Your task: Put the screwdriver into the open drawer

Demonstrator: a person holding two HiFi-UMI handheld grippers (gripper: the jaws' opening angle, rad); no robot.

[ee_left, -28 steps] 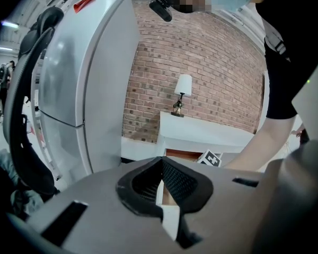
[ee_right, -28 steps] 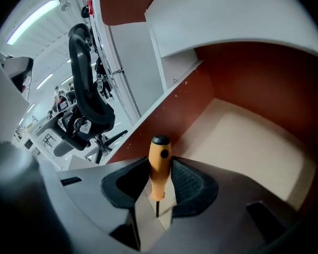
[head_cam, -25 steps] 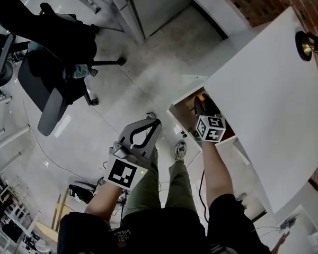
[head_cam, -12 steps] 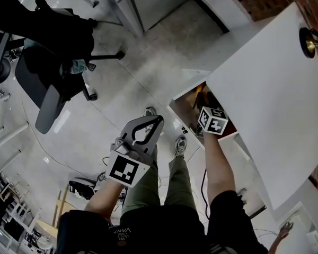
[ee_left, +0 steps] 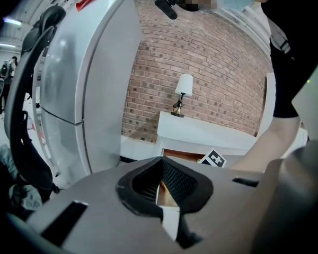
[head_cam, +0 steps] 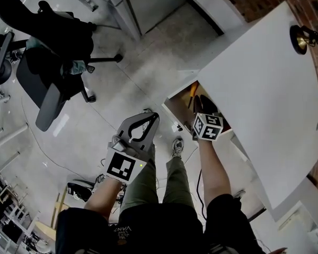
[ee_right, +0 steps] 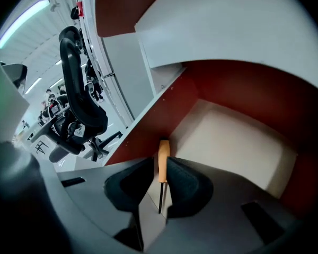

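The screwdriver (ee_right: 162, 160), with an orange handle and a thin dark shaft, lies on the pale floor of the open drawer (ee_right: 228, 147), against its red-brown left wall. My right gripper (ee_right: 160, 165) hovers just above it. The jaws are closing and flank the shaft in view, but the pads do not press on it. In the head view the orange handle (head_cam: 193, 92) shows inside the drawer (head_cam: 172, 107), beyond my right gripper (head_cam: 201, 106) and its marker cube. My left gripper (head_cam: 152, 116) is held over the floor to the left, shut with nothing in it (ee_left: 161, 165).
The white desk top (head_cam: 265, 89) covers the drawer's back part and carries a small lamp (head_cam: 299, 38). A black office chair (head_cam: 53, 62) stands on the floor at left. A tall grey cabinet (ee_left: 85, 83) rises before the left gripper. The person's legs and shoes are below the grippers.
The right gripper has drawn back a little out of the drawer. The orange handle now lies apart from it on the drawer floor. The left gripper has stayed in place.
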